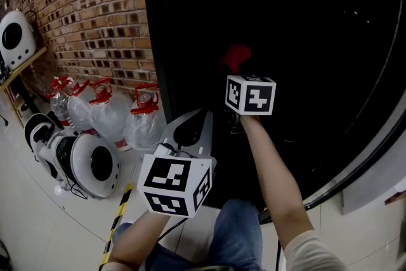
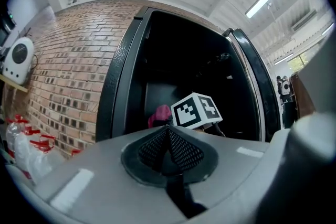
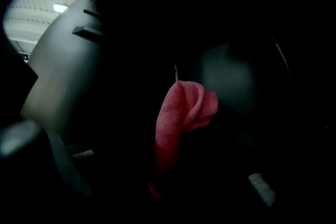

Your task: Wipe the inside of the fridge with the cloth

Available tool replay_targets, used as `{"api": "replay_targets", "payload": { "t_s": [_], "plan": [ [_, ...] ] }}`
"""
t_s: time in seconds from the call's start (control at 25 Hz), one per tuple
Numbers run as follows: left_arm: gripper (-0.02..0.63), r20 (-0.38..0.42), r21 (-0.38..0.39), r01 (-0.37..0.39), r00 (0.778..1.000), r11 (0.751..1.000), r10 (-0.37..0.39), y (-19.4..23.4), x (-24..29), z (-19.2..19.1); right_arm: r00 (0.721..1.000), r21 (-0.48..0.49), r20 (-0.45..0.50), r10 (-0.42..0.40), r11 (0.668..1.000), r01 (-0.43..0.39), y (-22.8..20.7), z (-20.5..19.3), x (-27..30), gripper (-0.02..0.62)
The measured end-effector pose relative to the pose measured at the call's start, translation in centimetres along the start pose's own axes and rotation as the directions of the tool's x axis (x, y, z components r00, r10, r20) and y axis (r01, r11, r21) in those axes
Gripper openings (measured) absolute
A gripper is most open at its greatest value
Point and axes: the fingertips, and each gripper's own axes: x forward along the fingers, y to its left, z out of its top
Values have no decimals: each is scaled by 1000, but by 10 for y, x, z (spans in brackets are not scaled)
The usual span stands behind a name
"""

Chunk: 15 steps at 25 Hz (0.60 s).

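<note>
One cloth in right gripper, long axis pointing into fridge.

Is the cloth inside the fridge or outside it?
Inside. The red cloth in the right claw sits past the fridge frame, in the dark interior; contact with a wall cannot be told.

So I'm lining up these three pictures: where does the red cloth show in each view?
Head view: cloth above centre, inside the dark fridge, just past the marker cube.
Left gripper view: cloth near centre, left of that cube.
Right gripper view: cloth centre, running up from lower middle.
Shared landmark: the fridge's dark inside.
</note>
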Motion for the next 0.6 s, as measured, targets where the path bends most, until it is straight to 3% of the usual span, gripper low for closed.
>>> {"api": "replay_targets", "payload": {
  "t_s": [0.32, 0.6],
  "plan": [
    [14, -9, 9, -1, 1000, 1000, 1, 0, 6, -2, 996, -2, -36, -81, 997, 81, -27, -13, 16, 60],
    [14, -10, -1, 34, 999, 999, -34, -10, 15, -5, 978, -2, -32, -206, 979, 206, -78, -12, -5, 60]
  ]
}}
